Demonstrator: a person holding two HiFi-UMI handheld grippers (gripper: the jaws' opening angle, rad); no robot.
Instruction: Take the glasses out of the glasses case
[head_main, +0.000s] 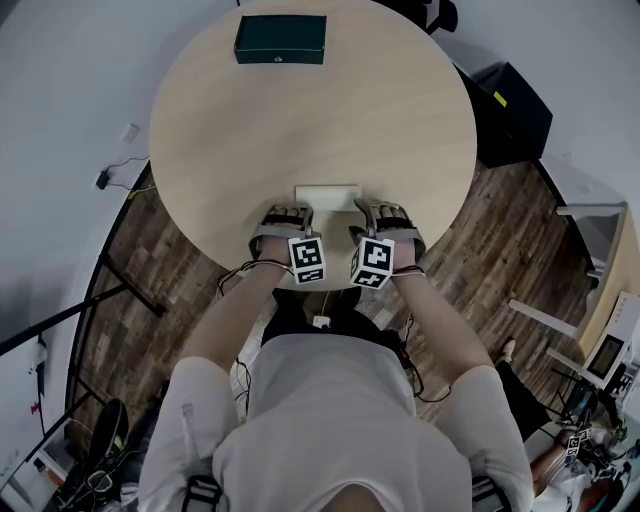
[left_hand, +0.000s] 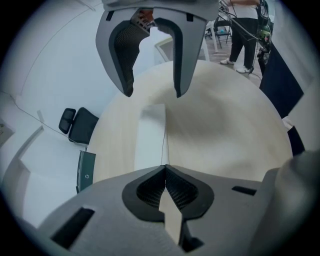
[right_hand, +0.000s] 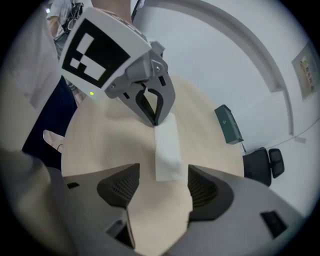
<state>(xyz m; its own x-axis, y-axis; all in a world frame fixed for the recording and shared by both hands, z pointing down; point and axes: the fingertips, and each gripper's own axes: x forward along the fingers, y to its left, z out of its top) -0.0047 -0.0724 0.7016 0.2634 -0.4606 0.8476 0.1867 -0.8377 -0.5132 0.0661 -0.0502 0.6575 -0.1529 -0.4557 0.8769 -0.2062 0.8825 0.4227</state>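
A flat white glasses case (head_main: 327, 196) lies closed near the front edge of the round wooden table (head_main: 400, 110). My left gripper (head_main: 290, 215) is at its left end. In the left gripper view its jaws (left_hand: 165, 169) are shut, tips meeting at the case's (left_hand: 150, 135) near end; whether they pinch it I cannot tell. My right gripper (head_main: 378, 213) is at the right end. Its jaws (right_hand: 162, 192) stand open, with the case's (right_hand: 167, 147) near end just reaching between the pads without touching them. No glasses are visible.
A dark green box (head_main: 280, 40) sits at the table's far edge. Beyond the table stand a black office chair (right_hand: 262, 162) and a black case (head_main: 510, 110) on the floor. A person (left_hand: 247, 35) stands further off.
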